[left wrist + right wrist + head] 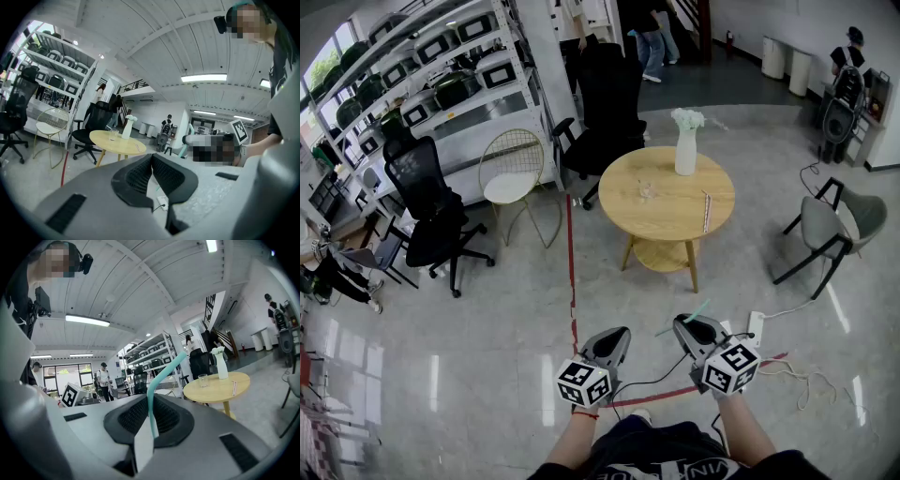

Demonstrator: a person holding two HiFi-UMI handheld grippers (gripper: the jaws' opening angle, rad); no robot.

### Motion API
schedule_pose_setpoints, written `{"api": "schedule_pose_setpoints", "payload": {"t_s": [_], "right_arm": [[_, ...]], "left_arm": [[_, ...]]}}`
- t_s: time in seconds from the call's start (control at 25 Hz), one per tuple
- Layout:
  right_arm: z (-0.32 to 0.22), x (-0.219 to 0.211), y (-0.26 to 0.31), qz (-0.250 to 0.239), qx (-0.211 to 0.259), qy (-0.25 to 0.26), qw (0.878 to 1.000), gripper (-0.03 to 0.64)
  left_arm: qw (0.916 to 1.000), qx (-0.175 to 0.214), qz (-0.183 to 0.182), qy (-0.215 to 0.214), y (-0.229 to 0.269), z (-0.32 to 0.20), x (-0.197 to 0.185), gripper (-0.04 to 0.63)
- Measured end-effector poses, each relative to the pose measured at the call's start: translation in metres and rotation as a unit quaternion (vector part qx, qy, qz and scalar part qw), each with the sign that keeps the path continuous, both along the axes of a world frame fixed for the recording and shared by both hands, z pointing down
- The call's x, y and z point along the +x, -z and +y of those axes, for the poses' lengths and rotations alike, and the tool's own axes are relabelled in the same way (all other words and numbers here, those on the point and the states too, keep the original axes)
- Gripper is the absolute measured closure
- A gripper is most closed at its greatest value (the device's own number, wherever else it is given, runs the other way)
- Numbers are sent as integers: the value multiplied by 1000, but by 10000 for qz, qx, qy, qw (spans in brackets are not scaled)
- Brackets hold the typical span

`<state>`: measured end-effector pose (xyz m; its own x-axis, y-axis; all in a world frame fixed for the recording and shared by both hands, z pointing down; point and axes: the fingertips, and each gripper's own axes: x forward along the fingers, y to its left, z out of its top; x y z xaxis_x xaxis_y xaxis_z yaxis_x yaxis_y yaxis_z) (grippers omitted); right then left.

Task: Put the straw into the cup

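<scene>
The right hand-held gripper (151, 418) pinches the bent teal straw (159, 383); the left hand-held gripper (152, 169) is closed, empty. The cup (646, 190) stands well apart on the counter (712, 220). Pinched low, the straw may swivel and miss the rim

Table at 12 o'clock, grippers at 6 o'clock.
On the table (666, 223), the cup (646, 191) stands at 9 o'clock from centre, the vase (685, 155) at 1 o'clock, a paper strip (706, 211) at 4 o'clock. A wire chair (511, 186) is at the table's 9 o'clock. The straw (697, 312) sits in the right gripper (690, 324), with the left gripper (617, 336) at its 9 o'clock.
</scene>
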<state>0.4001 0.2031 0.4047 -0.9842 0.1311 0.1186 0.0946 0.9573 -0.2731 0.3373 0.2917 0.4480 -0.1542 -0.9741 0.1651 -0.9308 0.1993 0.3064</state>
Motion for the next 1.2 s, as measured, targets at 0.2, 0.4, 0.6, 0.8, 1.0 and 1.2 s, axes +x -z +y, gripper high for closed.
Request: {"api": "schedule_pose_setpoints", "payload": {"t_s": [0.2,0.4,0.6,0.8,1.0,1.2], "right_arm": [[13,-13,-9,-48,7,-65,10000,588],[16,-16,-13,22,29,-94,9999,588],[5,-19,-14,24,-19,-185,9998,588],[-2,-33,-14,-8,-90,-167,9998,588],[-14,-74,-21,-65,-170,35,9998,588],[-39,-136,-22,-151,-298,220,9992,588]], "left_arm": [[10000,41,34,35,-10,12,-21,583],[9999,37,92,-20,-13,10,-24,583],[9998,22,127,-134,-15,0,-23,583],[9999,11,117,-109,-14,-6,-36,583],[9999,-53,3,-104,-16,-23,-65,583],[9997,-198,-88,-93,-17,-52,-116,583]]}}
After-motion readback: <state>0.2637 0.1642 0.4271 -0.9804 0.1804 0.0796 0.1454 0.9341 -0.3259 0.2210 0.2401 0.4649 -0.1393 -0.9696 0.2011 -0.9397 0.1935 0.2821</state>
